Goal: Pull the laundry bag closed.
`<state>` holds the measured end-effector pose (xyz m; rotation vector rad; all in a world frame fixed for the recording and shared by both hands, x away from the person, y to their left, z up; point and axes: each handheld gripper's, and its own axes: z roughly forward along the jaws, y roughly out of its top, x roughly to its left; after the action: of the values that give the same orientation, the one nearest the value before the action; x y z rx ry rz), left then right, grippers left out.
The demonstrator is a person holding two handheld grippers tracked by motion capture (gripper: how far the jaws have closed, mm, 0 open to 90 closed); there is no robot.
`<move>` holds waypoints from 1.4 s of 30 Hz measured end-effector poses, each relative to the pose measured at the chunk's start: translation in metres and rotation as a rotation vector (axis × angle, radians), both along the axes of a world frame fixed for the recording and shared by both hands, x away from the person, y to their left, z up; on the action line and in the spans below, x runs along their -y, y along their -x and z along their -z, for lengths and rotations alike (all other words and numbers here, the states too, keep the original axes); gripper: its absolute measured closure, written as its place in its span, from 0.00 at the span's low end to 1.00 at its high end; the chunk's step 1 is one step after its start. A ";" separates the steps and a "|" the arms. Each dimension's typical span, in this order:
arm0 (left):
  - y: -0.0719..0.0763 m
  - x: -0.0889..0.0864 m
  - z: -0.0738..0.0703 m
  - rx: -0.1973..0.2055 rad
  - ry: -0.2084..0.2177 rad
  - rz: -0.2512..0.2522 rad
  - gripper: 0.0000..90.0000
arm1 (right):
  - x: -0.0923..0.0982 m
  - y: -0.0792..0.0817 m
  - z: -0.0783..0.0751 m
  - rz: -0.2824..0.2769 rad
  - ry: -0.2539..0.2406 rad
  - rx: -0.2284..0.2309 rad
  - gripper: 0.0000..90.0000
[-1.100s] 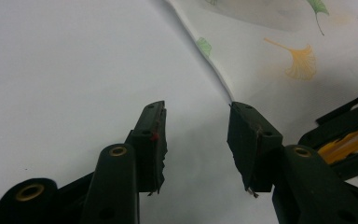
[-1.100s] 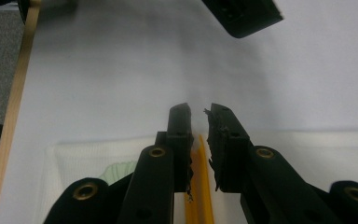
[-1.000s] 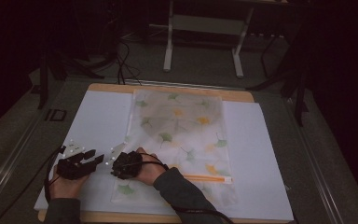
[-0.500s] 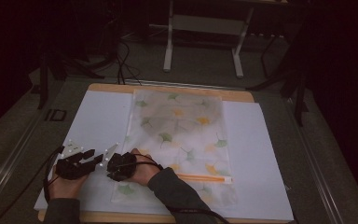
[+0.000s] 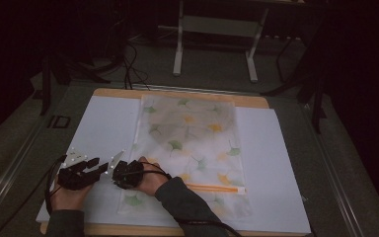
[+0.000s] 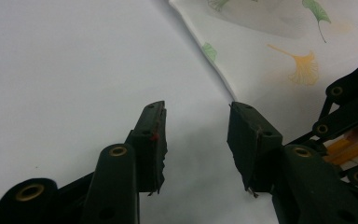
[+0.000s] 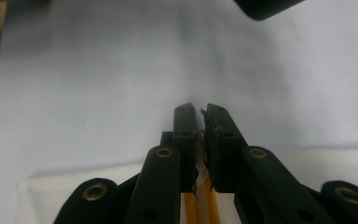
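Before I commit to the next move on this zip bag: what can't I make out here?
- High view: the right tongs and the bag corner are too small and dim to show contact.
- Right gripper view: the orange zipper strip is mostly hidden by the near-shut jaws.
- Left gripper view: the bag is cut off by the frame edges.

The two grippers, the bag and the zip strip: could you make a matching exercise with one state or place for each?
Things:
1. left gripper
2. right gripper
3. bag
4. zip strip

States or places:
A. orange line across the bag's near end
B. jaws apart over the white sheet
C. lies flat, printed with leaves
D. jaws closed on the bag's edge

Pairs: 1-B, 2-D, 3-C, 4-A
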<state>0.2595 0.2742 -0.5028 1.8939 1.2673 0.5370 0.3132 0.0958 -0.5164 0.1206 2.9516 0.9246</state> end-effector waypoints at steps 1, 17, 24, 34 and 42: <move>0.000 0.000 0.000 0.000 0.001 -0.001 0.64 | 0.000 0.000 0.000 0.001 -0.007 0.006 0.92; 0.001 0.000 0.000 0.003 0.001 -0.005 0.64 | 0.016 0.005 -0.016 0.003 -0.056 0.039 0.93; 0.001 -0.001 0.000 0.001 -0.002 -0.006 0.64 | 0.029 0.009 -0.017 -0.017 -0.047 0.049 0.93; 0.001 0.000 0.000 0.001 -0.001 -0.007 0.64 | 0.042 0.007 -0.013 -0.027 -0.017 0.036 0.91; 0.001 0.000 0.000 -0.002 -0.005 -0.005 0.64 | 0.040 0.007 -0.008 -0.043 0.031 0.036 0.87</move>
<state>0.2588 0.2747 -0.5030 1.8963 1.2736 0.5414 0.3061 0.0561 -0.5081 0.0395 2.9448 0.8757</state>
